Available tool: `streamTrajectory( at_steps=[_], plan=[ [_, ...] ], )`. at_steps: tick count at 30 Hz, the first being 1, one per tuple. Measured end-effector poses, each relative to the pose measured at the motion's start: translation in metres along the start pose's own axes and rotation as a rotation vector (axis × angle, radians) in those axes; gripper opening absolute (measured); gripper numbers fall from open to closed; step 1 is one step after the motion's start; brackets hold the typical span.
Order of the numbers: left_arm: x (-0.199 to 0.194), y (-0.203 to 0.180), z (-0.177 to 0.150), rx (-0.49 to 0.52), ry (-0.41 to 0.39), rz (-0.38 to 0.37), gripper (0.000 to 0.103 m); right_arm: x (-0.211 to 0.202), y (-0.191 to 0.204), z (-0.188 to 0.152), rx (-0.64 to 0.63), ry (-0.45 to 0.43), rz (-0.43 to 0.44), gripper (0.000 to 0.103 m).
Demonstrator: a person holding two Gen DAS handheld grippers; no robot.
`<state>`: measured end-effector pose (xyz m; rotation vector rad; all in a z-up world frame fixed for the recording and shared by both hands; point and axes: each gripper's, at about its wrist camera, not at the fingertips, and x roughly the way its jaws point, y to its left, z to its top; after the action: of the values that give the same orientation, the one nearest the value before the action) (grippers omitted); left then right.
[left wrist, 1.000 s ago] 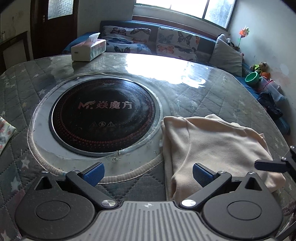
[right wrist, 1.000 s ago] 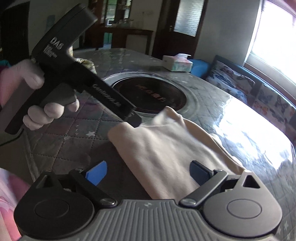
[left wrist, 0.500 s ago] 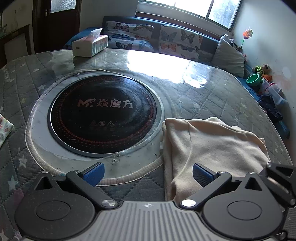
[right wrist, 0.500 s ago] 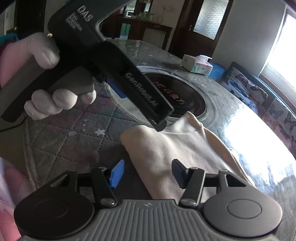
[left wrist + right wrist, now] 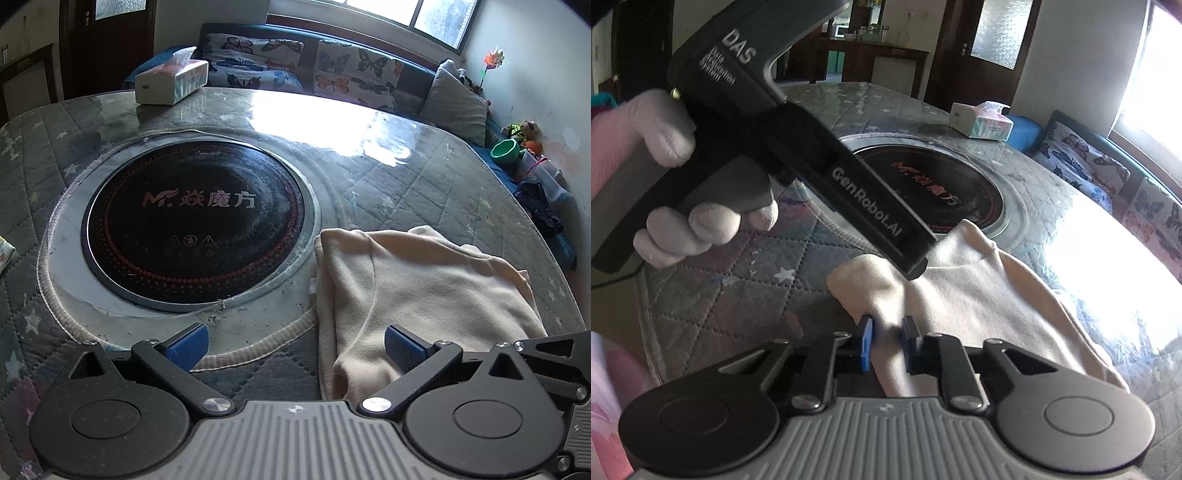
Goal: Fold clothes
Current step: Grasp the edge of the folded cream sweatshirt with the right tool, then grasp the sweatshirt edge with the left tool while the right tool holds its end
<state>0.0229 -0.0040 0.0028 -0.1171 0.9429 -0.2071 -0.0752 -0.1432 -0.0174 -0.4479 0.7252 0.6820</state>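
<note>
Two tools in play: left tool w/ jaws spread wide, nothing between them, hovering over the near edge of the table; right tool w/ jaws pinched nearly together on a bunched corner of the cream garment. Garment's folded, lying flat on the table just right of the round black cooktop, its left edge touching the cooktop's pale rim. From the right wrist view, a gloved hand wraps the left tool's grey handle, tool body angled down so its tip sits right over the garment's near corner. Containers: tissue box at the table's far edge, a tissue poking out the top; green bowl off to the right by the wall, contents can't tell. Surface: grey quilted cover w/ stars under a clear glossy sheet, big glare patch from the window. Room: bench w/ butterfly-print cushions under the window, grey pillow in the corner, dark wooden door behind.
</note>
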Motion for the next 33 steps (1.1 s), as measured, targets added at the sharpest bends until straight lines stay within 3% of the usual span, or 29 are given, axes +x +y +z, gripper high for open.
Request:
streamTrajectory(
  at_steps=[7, 33],
  plan=[
    [0.002, -0.003, 0.003, -0.022, 0.014, -0.020, 0.103, -0.006, -0.010, 0.000, 0.048, -0.023, 0.026, 0.006],
    [0.023, -0.020, 0.016, -0.148, 0.105, -0.107, 0.102, -0.040, -0.043, -0.009, 0.175, -0.118, 0.088, 0.005]
  ],
)
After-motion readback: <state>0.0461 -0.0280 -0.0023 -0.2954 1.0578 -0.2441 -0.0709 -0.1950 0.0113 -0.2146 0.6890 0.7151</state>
